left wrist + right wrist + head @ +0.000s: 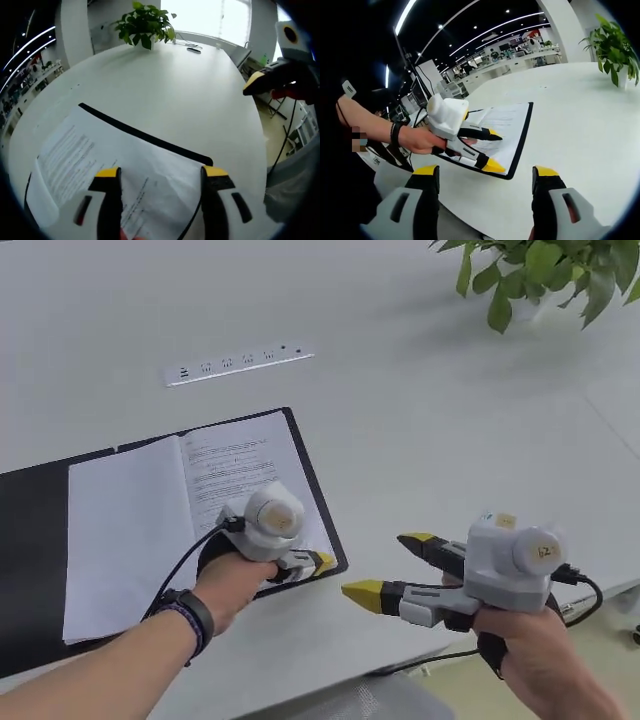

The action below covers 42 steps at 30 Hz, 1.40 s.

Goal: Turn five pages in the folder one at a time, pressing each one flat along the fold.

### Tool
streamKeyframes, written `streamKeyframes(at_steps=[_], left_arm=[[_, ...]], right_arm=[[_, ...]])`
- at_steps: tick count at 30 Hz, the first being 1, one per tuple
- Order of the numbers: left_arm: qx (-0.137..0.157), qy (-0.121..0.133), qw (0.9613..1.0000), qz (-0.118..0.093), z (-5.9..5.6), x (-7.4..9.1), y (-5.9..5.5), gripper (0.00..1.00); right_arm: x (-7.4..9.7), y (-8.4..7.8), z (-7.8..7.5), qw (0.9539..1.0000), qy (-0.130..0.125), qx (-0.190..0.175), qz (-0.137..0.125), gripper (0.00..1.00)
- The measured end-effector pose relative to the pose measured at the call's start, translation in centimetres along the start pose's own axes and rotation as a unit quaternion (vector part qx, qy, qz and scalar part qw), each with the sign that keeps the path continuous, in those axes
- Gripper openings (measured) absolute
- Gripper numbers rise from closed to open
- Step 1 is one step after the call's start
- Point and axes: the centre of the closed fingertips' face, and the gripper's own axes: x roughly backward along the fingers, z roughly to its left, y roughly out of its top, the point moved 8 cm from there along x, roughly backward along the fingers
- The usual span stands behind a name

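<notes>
Gaping near one folder (30, 560): left tongs (162, 172), right tongs (388, 565).

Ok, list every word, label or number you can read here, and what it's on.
No text here can be read.
Lines on the printed page in the folder: too small and blurred.
Markings on the power strip: too small to read.

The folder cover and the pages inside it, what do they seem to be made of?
The folder cover looks like thin black plastic or coated board, I cannot tell which: a dull, smooth finish and a stiff, straight edge. The pages look like plain white matte paper, with printed text lines and a slight wave.
</notes>
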Motion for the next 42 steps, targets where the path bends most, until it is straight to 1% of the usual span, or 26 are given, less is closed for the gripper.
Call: streamKeyframes(at_steps=[6, 10, 14, 19, 24, 26, 27, 30, 31, 32, 34, 35, 37, 42], left_arm=[[0.000, -0.004, 1.0000, 0.001, 0.07, 0.07, 0.14, 0.63], [0.002, -0.010, 0.9999, 0.002, 0.16, 0.16, 0.26, 0.63], [-0.007, -0.013, 0.9999, 0.005, 0.28, 0.24, 0.22, 0.61], [0.004, -0.020, 0.9998, 0.007, 0.62, 0.65, 0.21, 0.58], [-0.007, -0.020, 0.9997, 0.014, 0.73, 0.85, 0.05, 0.55], [0.003, -0.026, 0.9996, 0.011, 0.58, 0.86, 0.07, 0.58], [0.002, -0.027, 0.9996, 0.011, 0.45, 0.86, 0.05, 0.60], [-0.016, -0.035, 0.9991, 0.018, -0.19, 0.80, -0.09, 0.66], [-0.023, -0.034, 0.9990, 0.020, -0.23, 0.78, -0.17, 0.67], [-0.037, -0.026, 0.9988, 0.022, -0.07, 0.75, -0.30, 0.66], [-0.029, -0.028, 0.9990, 0.020, 0.07, 0.69, -0.31, 0.65], [-0.012, -0.031, 0.9994, 0.014, 0.18, 0.73, -0.18, 0.65], [-0.003, -0.035, 0.9993, 0.012, 0.32, 0.80, -0.10, 0.65], [-0.002, -0.047, 0.9988, 0.014, -0.05, 0.82, -0.04, 0.70]], right_arm=[[-0.22, -0.02, -0.01, 1.0000, 0.003, -0.002, 0.000, 0.74], [0.01, -0.11, -0.17, 1.0000, 0.002, -0.008, -0.003, 0.73], [0.23, -0.37, -0.49, 0.9999, 0.000, -0.013, -0.003, 0.72], [0.39, -0.37, -0.71, 0.9998, -0.002, -0.020, -0.008, 0.71], [0.19, -0.33, -0.79, 0.9997, -0.002, -0.023, -0.009, 0.70], [0.04, -0.28, -0.77, 0.9997, -0.001, -0.022, -0.008, 0.70], [-0.05, -0.24, -0.68, 0.9997, 0.000, -0.022, -0.008, 0.70], [-0.21, -0.16, -0.57, 0.9997, 0.003, -0.022, -0.008, 0.70], [-0.28, -0.15, -0.53, 0.9997, 0.003, -0.021, -0.008, 0.70], [-0.32, -0.15, -0.53, 0.9997, 0.003, -0.021, -0.008, 0.70], [-0.36, -0.16, -0.52, 0.9997, 0.004, -0.022, -0.008, 0.70], [-0.35, -0.16, -0.46, 0.9997, 0.004, -0.021, -0.008, 0.70], [-0.33, -0.15, -0.46, 0.9997, 0.005, -0.021, -0.008, 0.70], [-0.24, -0.19, -0.59, 0.9997, 0.003, -0.022, -0.008, 0.69]])
